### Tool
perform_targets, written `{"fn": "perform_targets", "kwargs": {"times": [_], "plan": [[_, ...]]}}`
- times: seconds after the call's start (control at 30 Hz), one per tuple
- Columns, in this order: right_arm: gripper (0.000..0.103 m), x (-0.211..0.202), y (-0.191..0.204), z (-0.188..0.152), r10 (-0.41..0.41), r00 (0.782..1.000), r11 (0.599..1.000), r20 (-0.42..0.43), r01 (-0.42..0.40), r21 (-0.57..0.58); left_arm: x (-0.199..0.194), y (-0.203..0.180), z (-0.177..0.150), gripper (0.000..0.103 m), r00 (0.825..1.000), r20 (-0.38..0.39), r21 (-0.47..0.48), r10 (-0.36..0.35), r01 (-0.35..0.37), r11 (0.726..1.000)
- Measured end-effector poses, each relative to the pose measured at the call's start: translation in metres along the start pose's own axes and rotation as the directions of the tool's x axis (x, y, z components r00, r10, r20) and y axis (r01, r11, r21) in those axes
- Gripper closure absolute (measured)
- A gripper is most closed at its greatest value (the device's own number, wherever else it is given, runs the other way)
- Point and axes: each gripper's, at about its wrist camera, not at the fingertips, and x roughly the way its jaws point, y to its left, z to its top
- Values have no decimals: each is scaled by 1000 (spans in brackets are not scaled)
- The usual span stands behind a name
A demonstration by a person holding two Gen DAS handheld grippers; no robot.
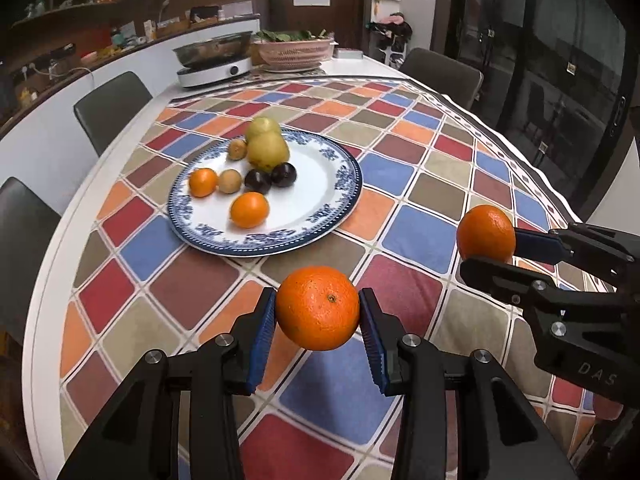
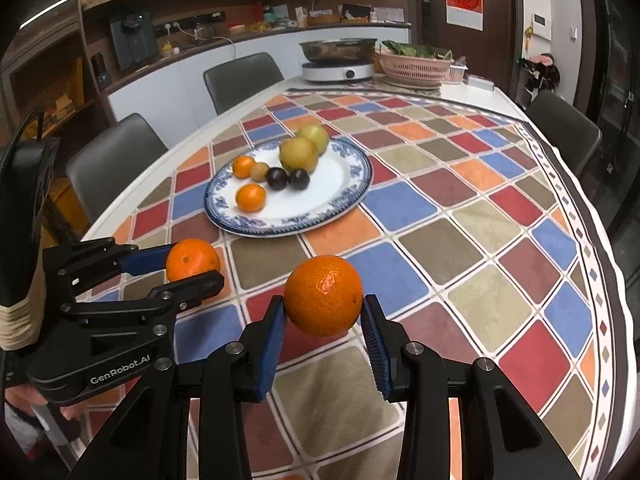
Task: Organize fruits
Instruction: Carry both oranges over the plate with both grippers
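Observation:
My left gripper [image 1: 318, 310] is shut on an orange [image 1: 318, 307] and holds it above the checked tablecloth; it also shows in the right wrist view [image 2: 192, 268] with its orange [image 2: 193, 259]. My right gripper [image 2: 323, 306] is shut on another orange [image 2: 323, 295]; it shows in the left wrist view [image 1: 486, 246] with that orange [image 1: 486, 233]. Ahead lies a blue-and-white plate [image 1: 320, 184] [image 2: 340, 188] with two small oranges [image 1: 249, 209], two dark plums [image 1: 272, 178], two kiwis and two yellow-green pears [image 1: 267, 151].
The round table carries a checked cloth [image 1: 400, 184]. At the far edge stand an induction cooker with a steel pan [image 1: 216, 64] and a pink basket of greens [image 1: 294, 53]. Grey chairs [image 1: 112, 108] [image 2: 560, 132] ring the table.

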Motion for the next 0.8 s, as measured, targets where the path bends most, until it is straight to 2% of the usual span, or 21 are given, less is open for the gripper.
{"fn": "perform_targets", "kwargs": {"times": [0.43, 0.8], "plan": [[64, -21, 19, 14, 16, 999, 1000, 51, -15, -21, -43, 19, 1, 62, 996, 74, -27, 58, -56, 998], [64, -30, 32, 40, 26, 995, 999, 93, -23, -32, -61, 35, 13, 62, 990, 113, -31, 82, -79, 996]]}}
